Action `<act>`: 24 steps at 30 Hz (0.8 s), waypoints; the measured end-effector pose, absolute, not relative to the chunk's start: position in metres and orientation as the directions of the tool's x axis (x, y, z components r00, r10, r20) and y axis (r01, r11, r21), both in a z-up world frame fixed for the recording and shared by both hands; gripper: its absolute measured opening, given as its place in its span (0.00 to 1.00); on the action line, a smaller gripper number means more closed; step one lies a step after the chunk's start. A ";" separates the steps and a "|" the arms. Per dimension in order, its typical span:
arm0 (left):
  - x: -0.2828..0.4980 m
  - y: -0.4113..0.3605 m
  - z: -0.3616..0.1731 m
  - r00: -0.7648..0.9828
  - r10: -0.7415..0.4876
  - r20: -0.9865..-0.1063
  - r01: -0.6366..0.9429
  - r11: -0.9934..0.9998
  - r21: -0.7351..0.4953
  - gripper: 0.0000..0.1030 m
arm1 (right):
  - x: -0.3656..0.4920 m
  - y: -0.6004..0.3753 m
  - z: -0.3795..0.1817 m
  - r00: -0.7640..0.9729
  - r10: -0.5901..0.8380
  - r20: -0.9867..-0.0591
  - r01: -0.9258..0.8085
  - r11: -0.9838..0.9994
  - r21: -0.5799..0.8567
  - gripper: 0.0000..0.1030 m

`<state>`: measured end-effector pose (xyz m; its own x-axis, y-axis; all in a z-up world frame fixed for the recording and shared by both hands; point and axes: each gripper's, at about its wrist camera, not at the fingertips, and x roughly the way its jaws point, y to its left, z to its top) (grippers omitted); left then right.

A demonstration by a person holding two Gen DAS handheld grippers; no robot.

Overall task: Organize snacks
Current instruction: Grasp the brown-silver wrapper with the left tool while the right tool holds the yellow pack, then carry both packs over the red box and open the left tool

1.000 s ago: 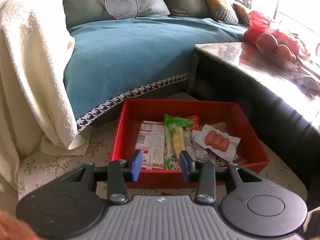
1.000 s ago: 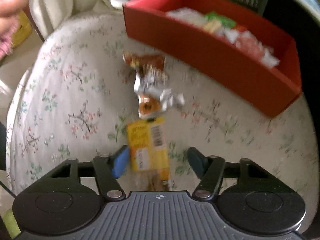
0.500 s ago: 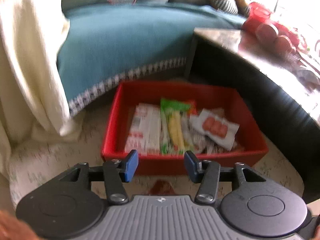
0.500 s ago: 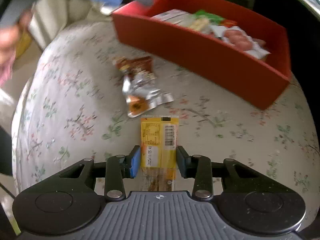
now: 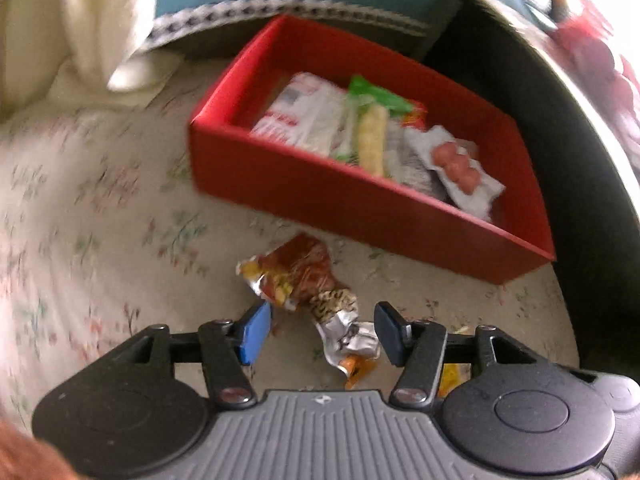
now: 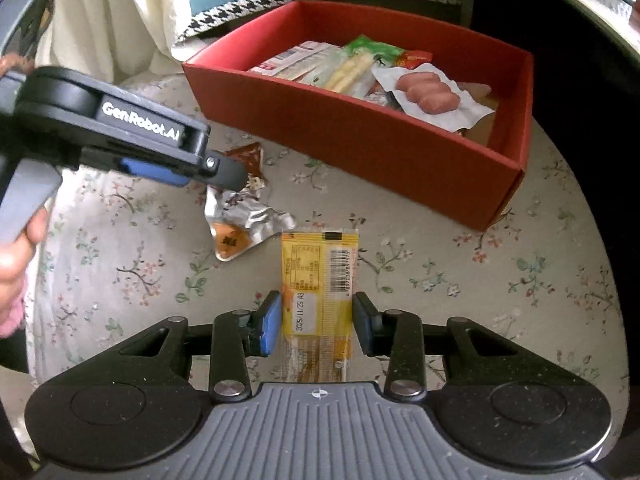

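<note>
Right gripper (image 6: 315, 322) clamps one yellow packet (image 6: 318, 280); left gripper (image 5: 322, 332) spread, widening, around one foil wrapper (image 5: 304, 284).

Left wrist view is motion-smeared: print on the crumpled foil wrapper (image 5: 308, 280) unreadable. Yellow packet (image 6: 318, 280) lower end hidden under the right gripper (image 6: 316, 322) body. Packs in the red box (image 6: 360, 136) overlap, lower ones mostly covered. Hand (image 6: 16, 256) cut off by the frame edge.

The box (image 6: 384, 140) is set at the back of the cushion (image 6: 520, 280), with snacks (image 6: 424, 92) in it. Before it, a wrapper (image 6: 240, 220) is laid left of a bar (image 6: 316, 280).
</note>
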<state>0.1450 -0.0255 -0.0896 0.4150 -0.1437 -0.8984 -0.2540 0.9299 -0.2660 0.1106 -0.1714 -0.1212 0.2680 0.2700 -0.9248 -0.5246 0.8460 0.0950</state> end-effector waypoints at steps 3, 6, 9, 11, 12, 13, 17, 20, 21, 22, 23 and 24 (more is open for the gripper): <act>0.149 -0.029 -0.105 0.384 -0.127 -0.914 -0.350 0.896 -0.272 0.58 | 0.111 -0.176 -0.122 0.266 0.271 -0.925 -0.528 0.844 0.096 0.45; 0.152 -0.045 -0.107 0.436 -0.040 -0.899 -0.382 0.896 -0.225 0.57 | 0.114 -0.184 -0.125 0.262 0.272 -0.926 -0.512 0.852 0.106 0.45; 0.152 -0.058 -0.103 0.462 -0.015 -0.887 -0.342 0.920 -0.194 0.24 | 0.119 -0.191 -0.122 0.257 0.309 -0.916 -0.494 0.856 0.150 0.45; 0.149 -0.053 -0.103 0.452 -0.095 -0.887 -0.341 0.900 -0.270 0.20 | 0.121 -0.196 -0.117 0.263 0.338 -0.904 -0.476 0.860 0.183 0.45; 0.147 -0.052 -0.101 0.451 -0.102 -0.887 -0.334 0.902 -0.273 0.20 | 0.123 -0.199 -0.115 0.267 0.348 -0.899 -0.465 0.863 0.196 0.45; 0.144 -0.052 -0.099 0.456 -0.096 -0.885 -0.318 0.911 -0.263 0.20 | 0.125 -0.201 -0.114 0.272 0.354 -0.895 -0.454 0.867 0.205 0.45; 0.135 -0.048 -0.084 0.486 -0.173 -0.857 -0.293 0.891 -0.346 0.20 | 0.128 -0.203 -0.103 0.288 0.402 -0.869 -0.433 0.864 0.256 0.45; 0.132 -0.048 -0.057 0.547 -0.206 -0.811 -0.243 0.889 -0.389 0.20 | 0.135 -0.204 -0.086 0.336 0.434 -0.836 -0.425 0.862 0.277 0.45; 0.135 -0.049 -0.049 0.558 -0.215 -0.801 -0.232 0.887 -0.400 0.20 | 0.139 -0.205 -0.080 0.354 0.448 -0.821 -0.419 0.861 0.289 0.45; 0.138 -0.048 -0.044 0.559 -0.229 -0.797 -0.222 0.885 -0.410 0.20 | 0.146 -0.207 -0.073 0.371 0.459 -0.807 -0.414 0.860 0.299 0.45; 0.143 -0.048 -0.040 0.557 -0.243 -0.794 -0.215 0.882 -0.420 0.20 | 0.153 -0.210 -0.067 0.387 0.466 -0.796 -0.412 0.860 0.303 0.45; 0.146 -0.047 -0.037 0.557 -0.253 -0.791 -0.210 0.878 -0.429 0.19 | 0.162 -0.212 -0.059 0.408 0.471 -0.782 -0.406 0.861 0.307 0.45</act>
